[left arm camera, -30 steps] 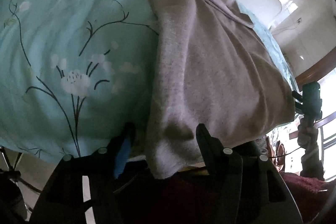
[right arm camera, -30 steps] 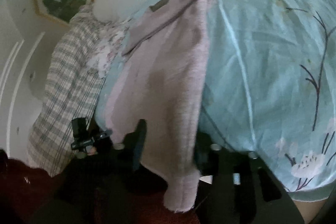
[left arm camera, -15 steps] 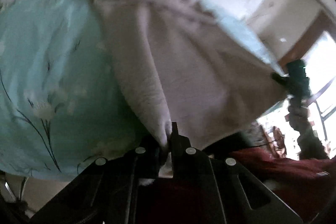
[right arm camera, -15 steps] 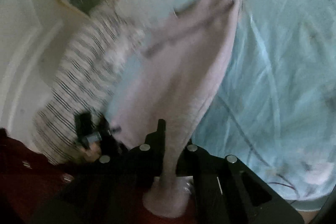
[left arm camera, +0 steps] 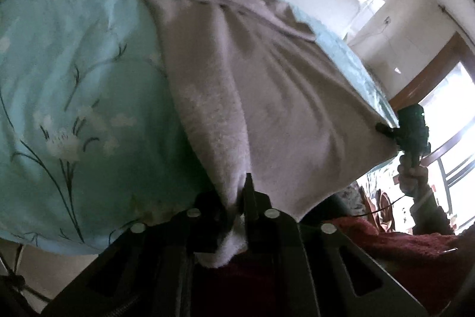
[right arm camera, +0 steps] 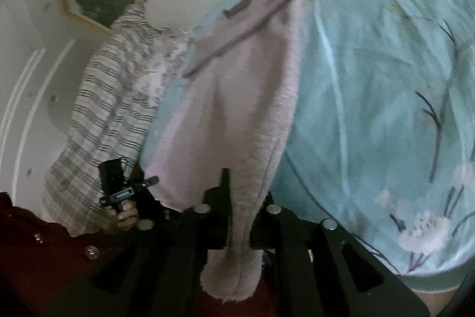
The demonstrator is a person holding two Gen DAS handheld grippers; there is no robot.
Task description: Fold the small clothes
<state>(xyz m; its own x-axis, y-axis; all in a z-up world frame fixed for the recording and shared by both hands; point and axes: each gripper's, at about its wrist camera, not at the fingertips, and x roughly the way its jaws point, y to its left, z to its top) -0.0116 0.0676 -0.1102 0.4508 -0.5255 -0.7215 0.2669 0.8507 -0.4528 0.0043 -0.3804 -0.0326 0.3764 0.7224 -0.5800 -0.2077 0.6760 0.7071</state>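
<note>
With the grey garment (left arm camera: 267, 85) spread on the bed (left arm camera: 74, 64) and its near hem lifted, the two corners are best raised evenly and carried to the far end, since the left tongs (left arm camera: 237, 198) and right tongs (right arm camera: 240, 195), jaws just eased, apparently stay clamped on bunched cloth.

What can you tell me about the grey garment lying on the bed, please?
The grey garment is a soft, fleecy knit lying lengthwise on the pale blue floral bedspread, its far end folded into a band. Its near edge hangs off the bed. The left gripper pinches one near corner, bunching the cloth between its fingers; the right gripper clamps the other corner, whose frayed hem dangles below. Both sets of jaws have just eased slightly. The cloth between them is lifted and creased.
</note>
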